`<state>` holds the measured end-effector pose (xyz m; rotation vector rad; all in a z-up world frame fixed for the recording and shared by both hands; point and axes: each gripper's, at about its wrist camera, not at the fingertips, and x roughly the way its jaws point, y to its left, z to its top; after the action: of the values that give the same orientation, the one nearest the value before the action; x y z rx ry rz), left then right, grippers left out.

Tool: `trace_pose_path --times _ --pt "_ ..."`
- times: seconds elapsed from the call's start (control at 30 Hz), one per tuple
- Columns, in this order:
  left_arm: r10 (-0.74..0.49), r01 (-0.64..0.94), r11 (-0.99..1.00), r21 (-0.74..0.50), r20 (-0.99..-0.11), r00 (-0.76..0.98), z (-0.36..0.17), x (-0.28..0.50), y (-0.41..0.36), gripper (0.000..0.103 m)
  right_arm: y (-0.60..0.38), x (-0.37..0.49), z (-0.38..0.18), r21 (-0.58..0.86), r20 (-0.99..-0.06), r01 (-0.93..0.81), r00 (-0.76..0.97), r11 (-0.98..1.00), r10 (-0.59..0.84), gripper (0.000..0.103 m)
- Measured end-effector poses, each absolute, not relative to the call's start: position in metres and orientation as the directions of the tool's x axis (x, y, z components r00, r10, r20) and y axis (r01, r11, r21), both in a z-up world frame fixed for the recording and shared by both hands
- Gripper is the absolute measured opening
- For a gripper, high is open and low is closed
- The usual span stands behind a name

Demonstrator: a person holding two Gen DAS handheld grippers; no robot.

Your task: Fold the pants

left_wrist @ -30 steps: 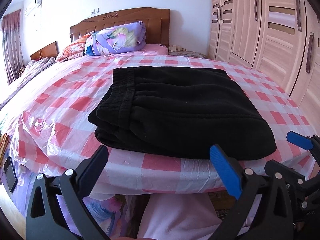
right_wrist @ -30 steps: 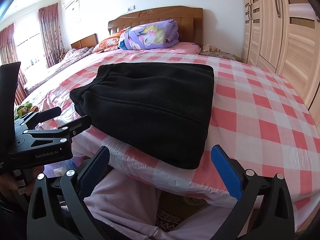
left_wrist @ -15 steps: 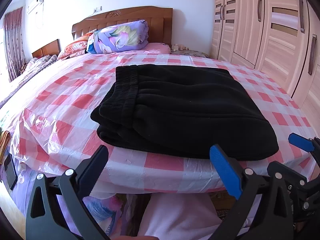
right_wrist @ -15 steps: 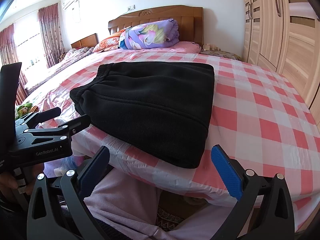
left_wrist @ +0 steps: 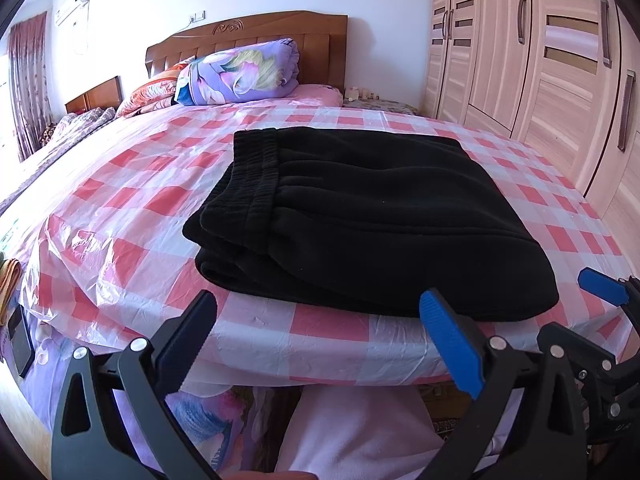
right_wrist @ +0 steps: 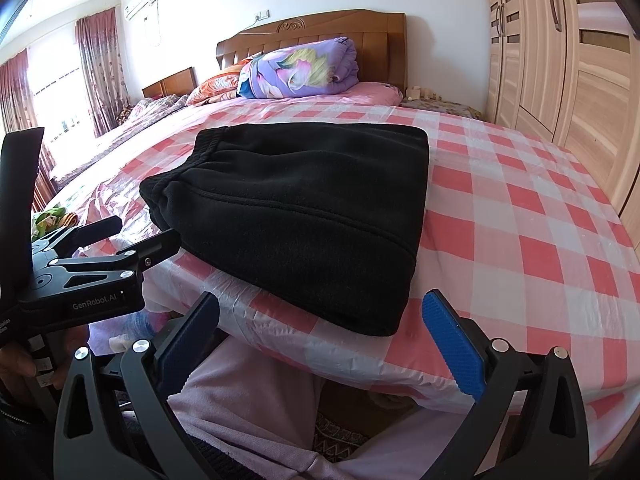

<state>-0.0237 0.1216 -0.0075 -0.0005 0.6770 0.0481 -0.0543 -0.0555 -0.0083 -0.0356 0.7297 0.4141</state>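
The pants (left_wrist: 360, 216) lie folded on the bed (left_wrist: 120, 208), just ahead of both tools, waistband left. Your left tool (left_wrist: 320, 328) and right tool (right_wrist: 320, 324) are wide open, holding nothing; the right is nearer the fold

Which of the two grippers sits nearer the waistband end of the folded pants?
The left gripper: in the right wrist view its open fingers sit beside the elastic waistband end of the black pants. The right gripper faces the plain folded corner.

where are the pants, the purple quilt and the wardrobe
pants (left_wrist: 360, 216), left wrist view, middle of the folded top layer
purple quilt (right_wrist: 304, 68), right wrist view, middle of the roll's flowered side
wardrobe (left_wrist: 560, 80), left wrist view, a door panel
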Motion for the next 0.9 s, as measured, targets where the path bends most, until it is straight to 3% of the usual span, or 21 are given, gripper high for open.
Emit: trace_pose_path --times 0.9 --pt "0.057 -0.06 0.998 0.017 -0.629 0.775 -0.0061 -0.025 0.1225 0.101 -0.0556 -0.0551 -0.0081 0.118 -0.656 -0.378 0.665 0.918 0.358 0.098"
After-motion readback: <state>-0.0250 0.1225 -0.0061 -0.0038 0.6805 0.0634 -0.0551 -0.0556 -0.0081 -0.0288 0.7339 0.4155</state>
